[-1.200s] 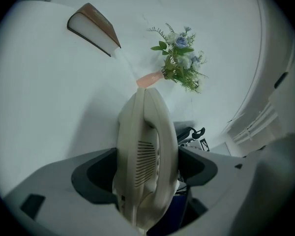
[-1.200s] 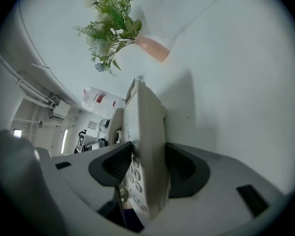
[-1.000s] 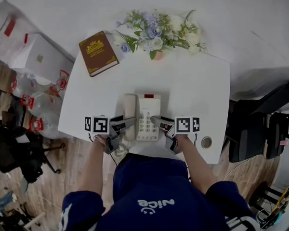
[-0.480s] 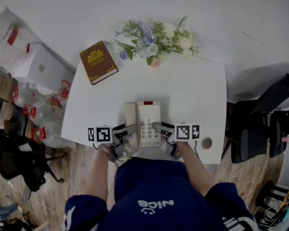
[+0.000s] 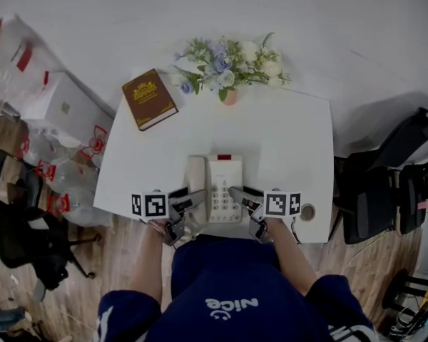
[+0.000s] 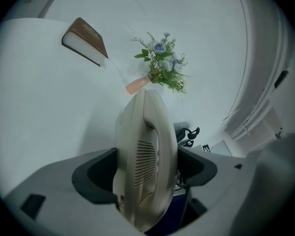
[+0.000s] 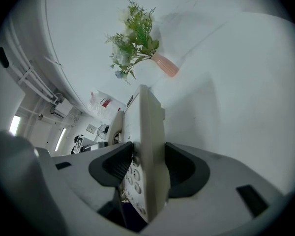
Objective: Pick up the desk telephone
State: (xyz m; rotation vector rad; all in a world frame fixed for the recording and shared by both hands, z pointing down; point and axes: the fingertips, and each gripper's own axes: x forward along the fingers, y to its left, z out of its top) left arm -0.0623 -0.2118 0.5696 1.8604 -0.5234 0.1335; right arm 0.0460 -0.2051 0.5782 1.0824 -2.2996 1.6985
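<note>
As it sits at near edge of white table point(image 5: 285, 141), desk telephone point(image 5: 215, 189) is clamped both sides: left gripper point(image 5: 197, 199) on handset side, right gripper point(image 5: 233, 191) on keypad side. Handling (est.): rigid plastic, prob. light, smooth; handset may be loose in cradle, so keep level.

Left gripper point(image 5: 194, 201) and right gripper point(image 5: 237, 194) hold the desk telephone point(image 5: 221, 184) at the white table point(image 5: 285, 148) edge

Cream desk telephone point(image 5: 222, 182), small red patch at its top, on a white table point(image 5: 289, 137). Brown book point(image 5: 149, 98), gold ornament on the cover. Blue and white flowers point(image 5: 228, 57), green leaves, pink vase point(image 5: 230, 95). Grey left gripper point(image 5: 198, 197) and right gripper point(image 5: 234, 192), black-and-white square markers on each.
</note>
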